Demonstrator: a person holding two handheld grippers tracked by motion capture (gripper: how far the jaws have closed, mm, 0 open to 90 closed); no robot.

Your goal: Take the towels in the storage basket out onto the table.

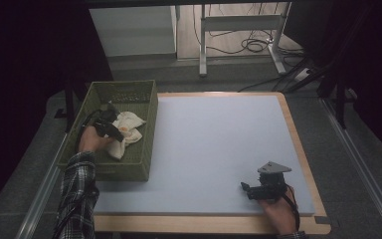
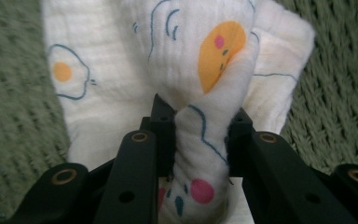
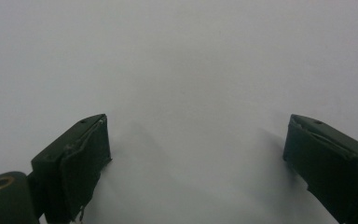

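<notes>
1. Left gripper (image 1: 110,130): inside the green basket (image 1: 146,130), at its middle, held from the near side by a hand in a plaid sleeve (image 1: 77,191). Jaws are clenched on a raised fold of the cloth (image 2: 200,135), with the pads pressing it from both sides.
2. Cloth (image 1: 126,130): cream muslin printed with fried eggs, orange faces and pink dots. It lies bunched on the basket floor, toward the basket's right wall, with the pinched ridge standing up between the jaws.
3. Green basket: woven, rectangular, sitting over the left edge of the table (image 1: 219,149), near its far left corner.
4. Right gripper (image 1: 251,190): resting near the near right corner of the table, on the pale grey mat, a hand behind it. Jaws stand wide apart with nothing between them, and bare mat (image 3: 191,93) lies ahead.
</notes>
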